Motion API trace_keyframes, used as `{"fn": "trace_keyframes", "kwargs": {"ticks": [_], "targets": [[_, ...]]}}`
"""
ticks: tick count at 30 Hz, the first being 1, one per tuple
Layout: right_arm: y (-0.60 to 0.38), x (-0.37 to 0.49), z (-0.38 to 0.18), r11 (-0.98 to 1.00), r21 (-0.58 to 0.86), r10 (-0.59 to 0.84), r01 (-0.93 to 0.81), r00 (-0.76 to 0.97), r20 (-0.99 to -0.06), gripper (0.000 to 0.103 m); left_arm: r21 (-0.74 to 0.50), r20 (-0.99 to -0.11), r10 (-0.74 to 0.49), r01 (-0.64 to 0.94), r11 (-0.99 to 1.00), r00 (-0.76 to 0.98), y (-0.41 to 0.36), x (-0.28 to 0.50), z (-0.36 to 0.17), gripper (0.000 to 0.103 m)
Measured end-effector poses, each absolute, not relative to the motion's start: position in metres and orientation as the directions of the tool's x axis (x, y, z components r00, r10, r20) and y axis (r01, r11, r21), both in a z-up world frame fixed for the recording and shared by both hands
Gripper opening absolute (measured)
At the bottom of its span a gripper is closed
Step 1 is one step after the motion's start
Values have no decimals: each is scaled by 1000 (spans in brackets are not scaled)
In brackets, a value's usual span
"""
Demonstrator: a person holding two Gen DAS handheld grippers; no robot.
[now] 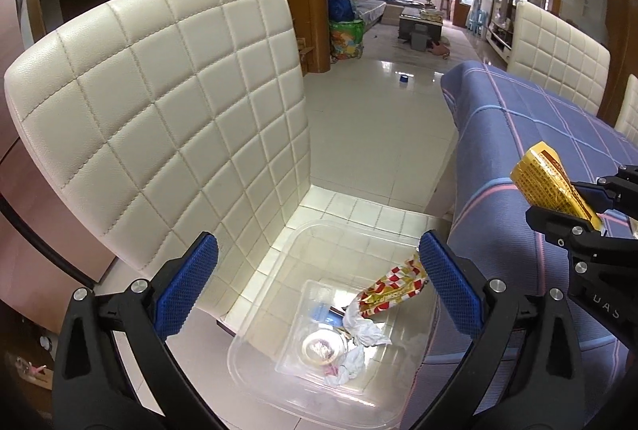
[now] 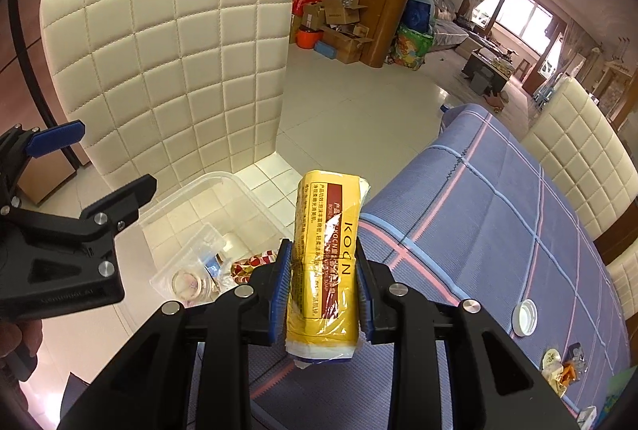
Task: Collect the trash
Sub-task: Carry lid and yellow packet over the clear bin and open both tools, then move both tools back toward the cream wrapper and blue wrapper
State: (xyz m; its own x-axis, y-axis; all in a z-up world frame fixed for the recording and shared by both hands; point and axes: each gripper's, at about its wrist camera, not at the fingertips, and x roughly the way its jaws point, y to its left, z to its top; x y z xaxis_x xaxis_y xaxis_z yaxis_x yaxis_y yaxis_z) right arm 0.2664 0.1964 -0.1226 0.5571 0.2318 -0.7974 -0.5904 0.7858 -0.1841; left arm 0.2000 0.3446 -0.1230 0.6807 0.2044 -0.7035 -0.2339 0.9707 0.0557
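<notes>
My right gripper [image 2: 321,286] is shut on a yellow soap wrapper [image 2: 327,254] and holds it above the table edge, just right of the bin. It also shows in the left wrist view [image 1: 552,187]. A clear plastic bin [image 1: 279,262] sits on the white chair seat and holds a red-and-white wrapper [image 1: 392,288], crumpled white paper [image 1: 365,330], a tape roll [image 1: 319,348] and a clear tray. My left gripper [image 1: 319,290] is open and empty above the bin; it shows at the left of the right wrist view [image 2: 91,167].
The white quilted chair back [image 1: 159,103] rises behind the bin. The table with a blue plaid cloth [image 2: 498,222] lies to the right, with a white cap [image 2: 524,316] and small wrappers [image 2: 562,370] on it. More white chairs [image 2: 578,159] stand beyond the table.
</notes>
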Motion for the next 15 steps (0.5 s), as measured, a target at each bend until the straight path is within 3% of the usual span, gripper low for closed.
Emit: {"fn": "trace_keyframes", "kwargs": {"ticks": [6, 12, 14, 15], "targets": [[210, 261, -123, 765, -199, 242, -613, 560, -793, 29, 63, -698, 235, -269, 961, 677, 360, 197, -118, 99], [218, 255, -117, 756, -208, 259, -621, 575, -776, 38, 61, -694, 249, -290, 955, 675, 366, 193, -115, 99], [217, 254, -115, 757, -211, 257, -619, 579, -774, 65, 62, -694, 252, -292, 954, 674, 365, 193, -113, 99], [217, 253, -113, 758, -222, 254, -613, 591, -765, 71, 63, -693, 252, -292, 954, 675, 364, 192, -113, 99]]}}
